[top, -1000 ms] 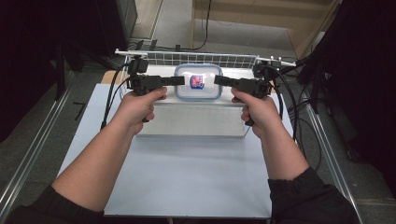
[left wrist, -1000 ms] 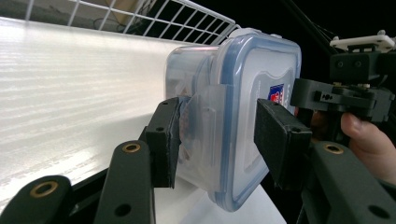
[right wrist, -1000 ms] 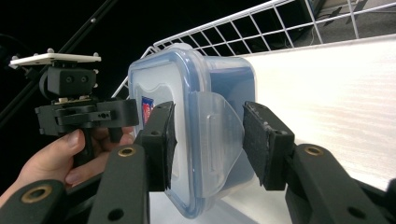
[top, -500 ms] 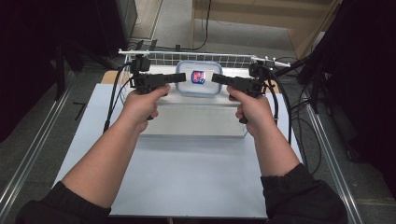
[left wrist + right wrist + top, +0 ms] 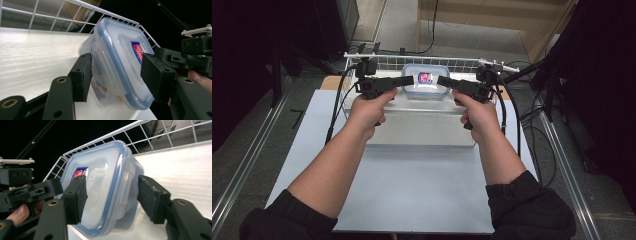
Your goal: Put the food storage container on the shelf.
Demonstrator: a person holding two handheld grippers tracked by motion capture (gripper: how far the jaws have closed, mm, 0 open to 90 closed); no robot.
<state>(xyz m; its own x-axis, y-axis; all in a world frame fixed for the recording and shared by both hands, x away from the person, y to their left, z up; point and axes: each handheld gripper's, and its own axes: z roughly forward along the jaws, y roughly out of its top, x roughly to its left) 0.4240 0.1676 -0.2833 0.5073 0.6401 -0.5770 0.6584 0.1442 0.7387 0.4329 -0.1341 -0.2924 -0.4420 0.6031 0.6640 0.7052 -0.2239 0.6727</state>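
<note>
A: How do the left tongs (image 5: 115, 75) stand?

B: Their jaws have just been opening. In the left gripper view the clear food container (image 5: 117, 62) sits between the pads; one pad lies against its wall at about nine o'clock, the other stands just off the lid at three o'clock. No squeeze shows, so I call them parted.

A: And the right tongs (image 5: 112, 197)?

B: Also just been opening. In the right gripper view the container (image 5: 105, 187) is between the jaws, with a gap at the right pad and the left pad just at the lid. Parted too, nothing clamped.

A: Where is the container?

B: In the high view it (image 5: 425, 81) rests at twelve o'clock on the pale board of the desk (image 5: 412, 200), right against the white wire rack (image 5: 382, 60). Its lid has a blue rim and a red-and-blue label.

A: The hands?

B: The left tongs (image 5: 408, 80) come in from nine o'clock, the right tongs (image 5: 443, 81) from three o'clock, facing each other across the box.
</note>
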